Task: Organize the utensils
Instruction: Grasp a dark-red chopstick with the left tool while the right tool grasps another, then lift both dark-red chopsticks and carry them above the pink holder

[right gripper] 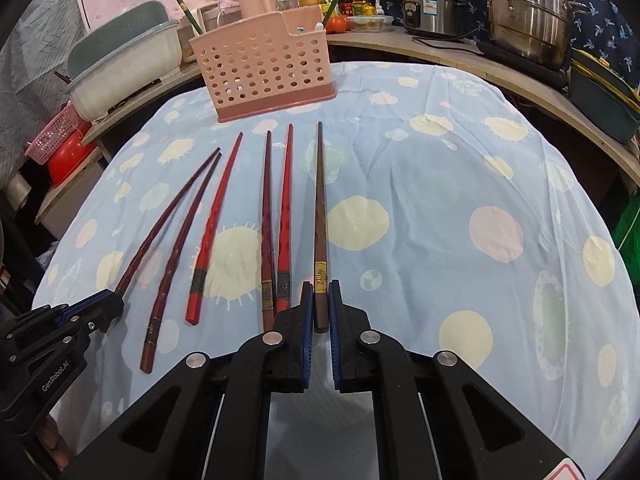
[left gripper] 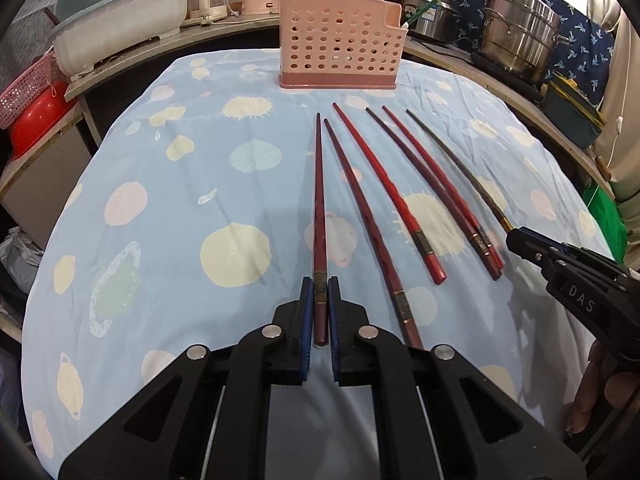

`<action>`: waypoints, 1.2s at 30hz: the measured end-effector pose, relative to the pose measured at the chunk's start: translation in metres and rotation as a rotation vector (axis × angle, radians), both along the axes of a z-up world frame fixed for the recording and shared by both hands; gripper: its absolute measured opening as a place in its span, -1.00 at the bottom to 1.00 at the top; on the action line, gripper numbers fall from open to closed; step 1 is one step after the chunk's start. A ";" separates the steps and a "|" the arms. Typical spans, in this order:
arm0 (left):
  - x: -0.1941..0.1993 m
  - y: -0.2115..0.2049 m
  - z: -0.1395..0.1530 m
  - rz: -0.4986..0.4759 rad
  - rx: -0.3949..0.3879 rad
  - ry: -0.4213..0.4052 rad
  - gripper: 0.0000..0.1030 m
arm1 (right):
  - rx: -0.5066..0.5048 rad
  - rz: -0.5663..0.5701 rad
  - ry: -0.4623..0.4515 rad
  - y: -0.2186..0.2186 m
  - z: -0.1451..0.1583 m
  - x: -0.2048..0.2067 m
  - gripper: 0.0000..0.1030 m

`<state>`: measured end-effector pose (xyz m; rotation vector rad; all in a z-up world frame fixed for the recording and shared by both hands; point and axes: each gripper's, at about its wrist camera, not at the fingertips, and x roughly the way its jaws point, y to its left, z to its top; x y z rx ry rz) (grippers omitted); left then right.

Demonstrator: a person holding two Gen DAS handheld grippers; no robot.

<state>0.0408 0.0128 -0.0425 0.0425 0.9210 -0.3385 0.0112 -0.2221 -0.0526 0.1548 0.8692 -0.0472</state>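
Observation:
Several red and brown chopsticks lie side by side on a blue patterned cloth (left gripper: 168, 208), tips toward a pink perforated utensil basket (left gripper: 340, 40) (right gripper: 264, 68) at the far edge. My left gripper (left gripper: 320, 292) is shut on the thick end of the leftmost dark red chopstick (left gripper: 319, 200), which rests on the cloth. My right gripper (right gripper: 320, 296) is shut on the thick end of the rightmost brown chopstick (right gripper: 320, 208) with a gold band. Each gripper shows in the other's view: the right gripper (left gripper: 514, 238) at the right, the left gripper (right gripper: 114, 304) at the left.
Between the two held sticks lie a dark red chopstick (left gripper: 360, 208), a bright red one (left gripper: 384, 184) and a close pair (left gripper: 436, 188). A white basin (left gripper: 120, 20), steel pots (left gripper: 520, 28) and bottles crowd the counter behind. A person's hand (left gripper: 592, 392) holds the right gripper.

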 end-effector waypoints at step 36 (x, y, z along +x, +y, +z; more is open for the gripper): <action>0.045 0.014 0.162 0.046 -0.162 -0.186 -0.87 | 0.064 -0.016 -0.312 -0.024 0.155 0.015 -0.86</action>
